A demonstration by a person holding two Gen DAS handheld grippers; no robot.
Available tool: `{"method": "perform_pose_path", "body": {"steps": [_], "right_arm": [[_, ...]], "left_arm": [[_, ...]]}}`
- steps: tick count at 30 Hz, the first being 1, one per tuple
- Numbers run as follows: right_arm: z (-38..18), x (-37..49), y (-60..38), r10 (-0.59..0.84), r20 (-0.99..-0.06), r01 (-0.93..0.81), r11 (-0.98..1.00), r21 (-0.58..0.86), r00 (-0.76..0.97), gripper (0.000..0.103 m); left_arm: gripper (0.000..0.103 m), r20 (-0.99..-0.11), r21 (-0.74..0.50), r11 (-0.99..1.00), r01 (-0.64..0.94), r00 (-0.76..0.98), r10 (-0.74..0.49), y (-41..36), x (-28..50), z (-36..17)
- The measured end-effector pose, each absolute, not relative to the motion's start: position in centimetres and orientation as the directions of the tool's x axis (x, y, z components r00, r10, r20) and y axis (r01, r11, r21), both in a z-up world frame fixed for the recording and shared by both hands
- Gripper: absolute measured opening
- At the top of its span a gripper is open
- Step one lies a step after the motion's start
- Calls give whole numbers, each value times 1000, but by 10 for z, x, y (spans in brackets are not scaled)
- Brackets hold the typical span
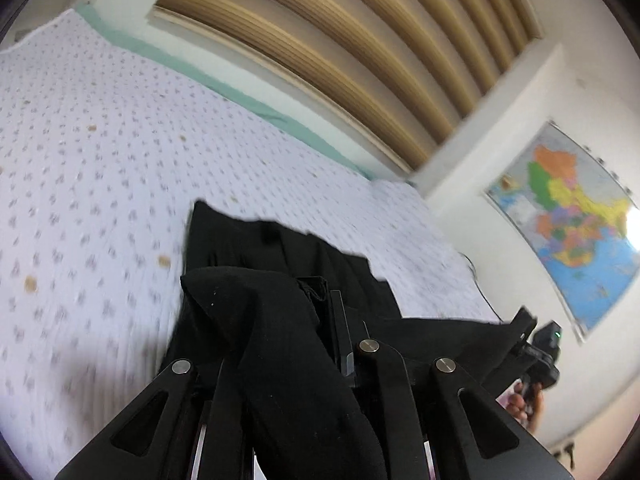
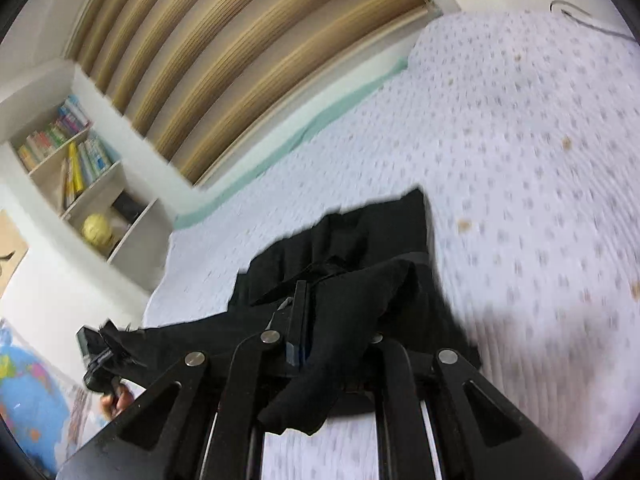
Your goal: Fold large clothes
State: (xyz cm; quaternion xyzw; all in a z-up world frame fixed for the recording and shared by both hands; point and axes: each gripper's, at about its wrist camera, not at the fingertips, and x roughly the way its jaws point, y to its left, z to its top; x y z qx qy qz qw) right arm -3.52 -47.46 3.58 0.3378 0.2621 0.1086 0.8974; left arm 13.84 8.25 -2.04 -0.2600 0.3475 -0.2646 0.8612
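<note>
Left gripper (image 1: 340, 320): jaws pressed together, pinching a fold of the black garment (image 1: 280, 340). The cloth drapes over the linkage at lower centre of the left wrist view and runs back to the bed (image 1: 100, 140), where its far edge lies flat at mid-frame.

Right gripper (image 2: 298, 300): jaws likewise closed, pinching the garment (image 2: 352, 248); a loose flap hangs over the linkage at lower centre of the right wrist view.

Between the two grippers the cloth is stretched as a dark band. The right gripper (image 1: 536, 344) shows at the lower right of the left view, a hand (image 1: 524, 400) below it. The left gripper (image 2: 100, 352) shows at the lower left of the right view.

Surroundings: dotted white bedspread with small brown marks; blinds (image 1: 340, 40) at upper centre; map (image 1: 568, 220) on the right wall; bookshelf (image 2: 72, 168) at the left of the right view. Both views are motion-blurred.
</note>
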Motion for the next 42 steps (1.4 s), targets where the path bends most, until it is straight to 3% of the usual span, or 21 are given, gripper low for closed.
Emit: {"method": "perform_pose_path", "body": {"steps": [6,9,13,19,23,26,28,30,32,34,36,42], "right_arm": [[19,69,-460,193,-515,125,846,519,835,14],[-20,126,-447,110,-624,198,894,403,773,14],[-87,176,-435,130,-735,219,908,358,665,14],[-112,186,-425,86,-731,224,922,315,677,13],[-101,174,-435,163,-718,195,901,388,676,16],[-83,151,-450,271,-677,153,854,497,684,32],[-67,128,-462,377,-608,84,801,593,699,49],[-54,101,-477,443,-531,31,747,664,722,73],[-45,78,-487,460,-476,1,718,696,750,90],[-37,65,-489,461,-445,-38,725,687,768,92],[-33,65,-485,393,-498,-14,795,606,773,92],[-37,105,-468,205,-595,31,932,362,777,92]], "left_arm": [[17,-550,-541,827,153,679,-486,49,229,-64],[18,-606,-540,837,90,648,-461,40,266,-107],[20,-660,-536,844,38,605,-446,31,296,-158],[20,-635,-570,820,50,607,-477,35,303,-179],[23,-603,-626,778,60,596,-531,45,296,-171],[32,-619,-603,789,116,556,-555,46,286,-149],[46,-593,-635,754,169,519,-616,55,275,-132],[71,-546,-683,702,201,498,-674,71,259,-114],[77,-557,-670,724,164,535,-635,89,243,-99],[78,-528,-674,718,173,566,-633,105,229,-85],[78,-528,-630,751,198,599,-601,110,223,-73],[79,-659,-437,884,169,608,-442,81,265,-85]]}}
